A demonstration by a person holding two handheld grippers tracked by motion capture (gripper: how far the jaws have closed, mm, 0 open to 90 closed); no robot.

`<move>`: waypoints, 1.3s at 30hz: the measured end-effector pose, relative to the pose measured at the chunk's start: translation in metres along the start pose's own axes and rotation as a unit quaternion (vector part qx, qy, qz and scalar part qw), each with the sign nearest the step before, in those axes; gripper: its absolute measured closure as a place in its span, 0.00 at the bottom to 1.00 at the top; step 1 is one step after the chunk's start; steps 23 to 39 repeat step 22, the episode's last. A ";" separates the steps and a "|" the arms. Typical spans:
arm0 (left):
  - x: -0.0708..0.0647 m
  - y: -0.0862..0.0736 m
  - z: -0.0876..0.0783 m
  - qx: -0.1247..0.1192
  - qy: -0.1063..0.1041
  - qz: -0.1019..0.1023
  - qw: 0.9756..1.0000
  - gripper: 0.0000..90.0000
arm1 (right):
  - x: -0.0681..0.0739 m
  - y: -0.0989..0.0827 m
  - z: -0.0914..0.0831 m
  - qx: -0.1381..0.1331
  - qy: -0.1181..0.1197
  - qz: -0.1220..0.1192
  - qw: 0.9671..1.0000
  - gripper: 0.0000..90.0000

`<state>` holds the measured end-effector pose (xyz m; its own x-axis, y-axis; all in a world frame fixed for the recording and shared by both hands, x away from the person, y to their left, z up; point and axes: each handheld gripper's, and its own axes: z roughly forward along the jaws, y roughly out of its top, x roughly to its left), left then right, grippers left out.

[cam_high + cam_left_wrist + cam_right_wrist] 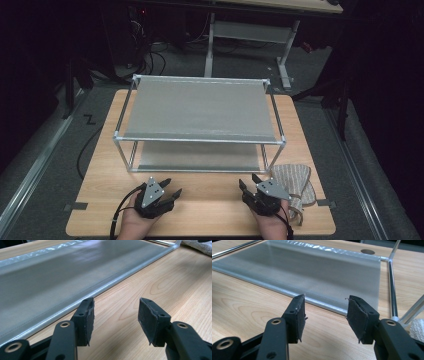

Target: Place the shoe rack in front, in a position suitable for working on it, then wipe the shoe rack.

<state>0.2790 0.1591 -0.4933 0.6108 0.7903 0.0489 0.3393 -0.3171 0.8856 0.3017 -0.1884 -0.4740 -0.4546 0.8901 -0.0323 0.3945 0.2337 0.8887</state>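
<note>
Open left gripper (170,188) over wooden table (210,215), dark room beyond.

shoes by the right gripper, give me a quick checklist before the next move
1. Left gripper empty, jaws apart: ok.
2. Right gripper empty, jaws apart: ok.
3. Shoes on the table, just right of the right gripper, untouched: ok.
4. Rack upright, both shelves bare: ok.
5. Bare table between grippers and rack: ok.
6. How the shoes are stacked and whether both can be gripped at once: cannot tell.
</note>
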 end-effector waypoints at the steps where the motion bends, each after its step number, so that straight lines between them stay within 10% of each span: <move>1: 0.003 -0.001 -0.001 -0.001 0.001 -0.001 1.000 0.52 | -0.001 0.002 0.003 0.001 0.002 0.002 1.000 0.53; 39: 0.003 0.005 -0.009 -0.029 0.013 -0.001 0.999 0.52 | -0.004 0.000 -0.007 -0.011 0.005 0.000 1.000 0.51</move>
